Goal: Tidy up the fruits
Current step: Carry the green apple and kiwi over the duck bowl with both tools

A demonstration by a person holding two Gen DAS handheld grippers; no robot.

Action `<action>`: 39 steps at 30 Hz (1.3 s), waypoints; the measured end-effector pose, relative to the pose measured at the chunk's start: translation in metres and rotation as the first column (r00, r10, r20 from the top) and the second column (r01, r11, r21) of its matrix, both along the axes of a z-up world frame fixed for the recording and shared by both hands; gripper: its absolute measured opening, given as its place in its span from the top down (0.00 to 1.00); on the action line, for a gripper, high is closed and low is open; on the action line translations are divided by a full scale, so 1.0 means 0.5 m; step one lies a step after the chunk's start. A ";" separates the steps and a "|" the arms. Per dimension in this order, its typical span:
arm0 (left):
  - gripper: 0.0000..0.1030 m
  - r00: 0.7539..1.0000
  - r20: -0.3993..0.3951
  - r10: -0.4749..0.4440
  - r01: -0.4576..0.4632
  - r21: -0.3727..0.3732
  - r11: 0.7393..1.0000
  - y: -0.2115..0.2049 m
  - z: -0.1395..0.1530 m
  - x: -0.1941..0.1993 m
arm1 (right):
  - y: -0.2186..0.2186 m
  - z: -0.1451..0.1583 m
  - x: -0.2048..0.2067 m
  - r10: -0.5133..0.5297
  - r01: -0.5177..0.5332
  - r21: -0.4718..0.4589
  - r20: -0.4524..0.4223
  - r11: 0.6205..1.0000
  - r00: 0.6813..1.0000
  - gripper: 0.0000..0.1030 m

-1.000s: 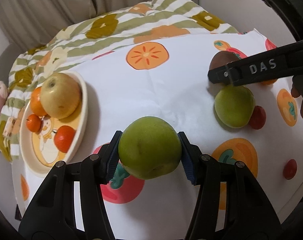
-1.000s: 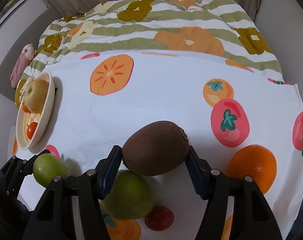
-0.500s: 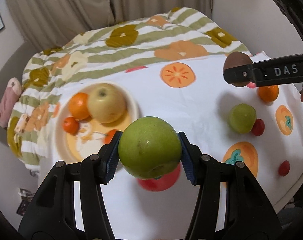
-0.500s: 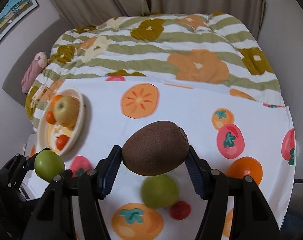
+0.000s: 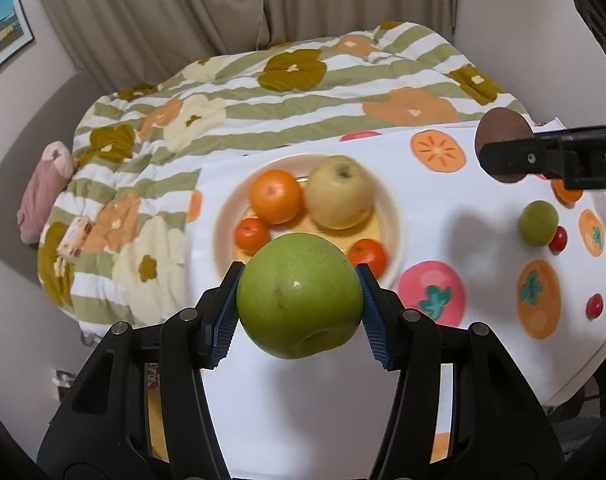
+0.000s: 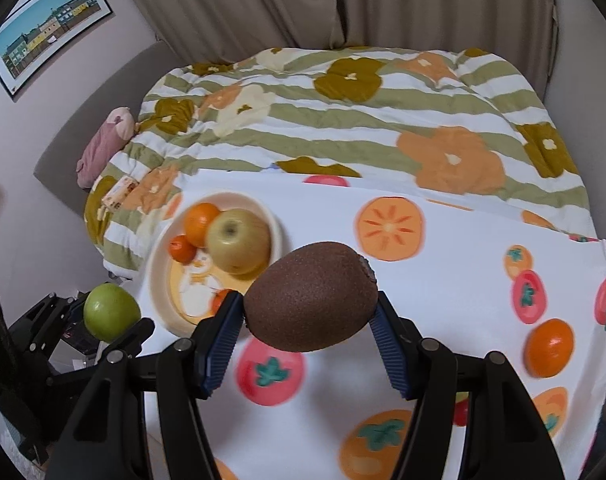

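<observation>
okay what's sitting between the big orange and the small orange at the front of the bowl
In the left wrist view, bare bowl floor lies between the big orange and the front small orange. The yellow apple sits just off to the right.

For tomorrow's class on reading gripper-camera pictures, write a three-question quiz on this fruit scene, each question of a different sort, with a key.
1. True or false: the left gripper is empty.
2. What does the right gripper hold? A) orange B) kiwi C) tomato
3. Fill in: the yellow apple lies in the ____.

Key: 1 false, it grips a green apple; 2 B; 3 bowl.
</observation>
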State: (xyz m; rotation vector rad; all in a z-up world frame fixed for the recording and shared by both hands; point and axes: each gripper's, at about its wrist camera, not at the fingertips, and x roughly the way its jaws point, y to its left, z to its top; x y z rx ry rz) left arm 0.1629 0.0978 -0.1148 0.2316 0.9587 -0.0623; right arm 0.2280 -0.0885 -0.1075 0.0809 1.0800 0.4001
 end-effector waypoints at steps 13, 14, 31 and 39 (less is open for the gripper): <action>0.43 0.995 -0.044 -0.089 0.089 -0.005 0.996 0.120 -0.057 0.066 | 0.149 -0.048 -0.006 -0.013 0.013 0.002 -0.045 1.000 0.999 0.42; 0.43 0.994 -0.049 -0.096 0.096 -0.006 0.995 0.126 -0.062 0.071 | 0.153 -0.051 -0.007 -0.015 0.015 0.002 -0.047 1.000 0.999 0.42; 0.42 0.973 -0.129 -0.190 0.189 -0.021 0.982 0.130 -0.147 0.136 | 0.202 -0.106 0.006 -0.065 0.064 -0.016 -0.068 0.998 0.996 0.42; 0.00 0.980 -0.056 -0.192 0.189 -0.050 0.981 0.154 -0.095 0.118 | 0.194 -0.101 0.005 -0.075 0.074 -0.027 -0.062 0.997 0.995 0.42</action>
